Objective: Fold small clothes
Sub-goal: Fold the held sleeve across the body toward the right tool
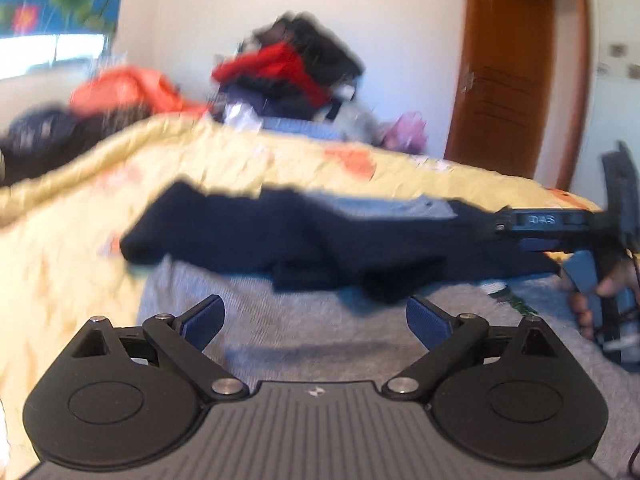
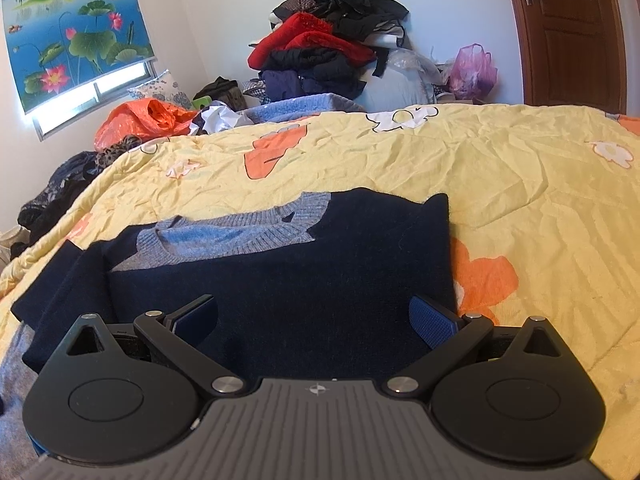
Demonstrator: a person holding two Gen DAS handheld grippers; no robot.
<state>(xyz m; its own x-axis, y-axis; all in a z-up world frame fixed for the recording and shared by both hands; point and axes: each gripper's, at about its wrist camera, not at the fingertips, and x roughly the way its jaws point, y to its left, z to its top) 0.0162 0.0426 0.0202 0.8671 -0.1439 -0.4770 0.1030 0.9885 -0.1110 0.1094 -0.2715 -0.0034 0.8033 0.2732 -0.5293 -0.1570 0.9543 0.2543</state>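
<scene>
Since the navy sweater (image 2: 280, 280) lying part-folded on the yellow bed quilt (image 2: 520, 184) looks soft, light and floppy, I'd pinch a doubled edge or hem, with both my left tool (image 1: 316, 320) and right tool (image 2: 314, 320) released, gripping nothing.

"DAS" on right gripper (image 1: 516, 232)

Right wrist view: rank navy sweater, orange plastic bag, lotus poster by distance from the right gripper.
1. Navy knit sweater, directly under the right gripper, on the bed.
2. Orange plastic bag, beyond the bed, left.
3. Lotus pond poster, on the far wall, upper left.
</scene>
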